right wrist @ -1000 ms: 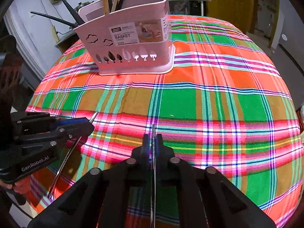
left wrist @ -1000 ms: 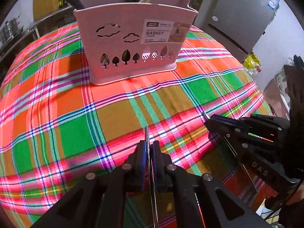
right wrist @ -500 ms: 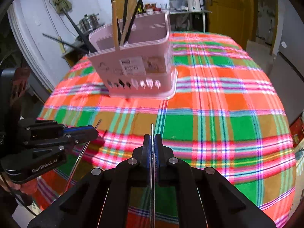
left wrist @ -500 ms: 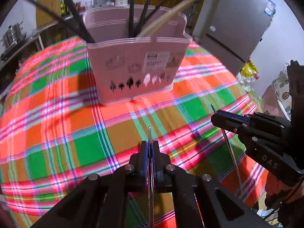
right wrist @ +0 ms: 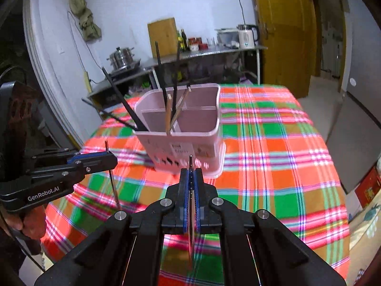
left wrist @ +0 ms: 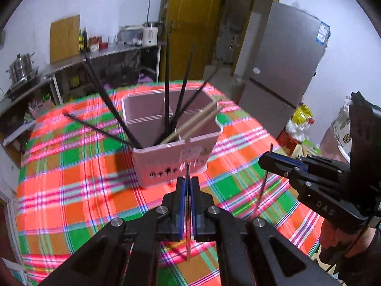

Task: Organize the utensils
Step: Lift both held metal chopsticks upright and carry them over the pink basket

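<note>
Big round table (left wrist: pixel 71 190) under a woven plaid cloth (right wrist: pixel 273 166), loud orange, green and pink checks with thin blue lines. Sitting on it toward the far side is a pink plastic basket (left wrist: pixel 176 147), boxy with rounded corners, smooth walls, little tree-shaped cutouts along the bottom and a paper label on the front. Inside it's split into compartments, and it's stuffed with long thin black chopsticks (left wrist: pixel 166 83) fanning out at angles, plus a couple of pale wooden ones (left wrist: pixel 197 121) leaning right.

Both claws are matte black plastic with blue pads. The left gripper (left wrist: pixel 187 183) is pinched tight on a skinny shiny metal chopstick (left wrist: pixel 188 238), nearly upright, above the cloth, near the basket's front. The right gripper (right wrist: pixel 190 174) is clamped on another metal chopstick (right wrist: pixel 190 245) the same way.
</note>
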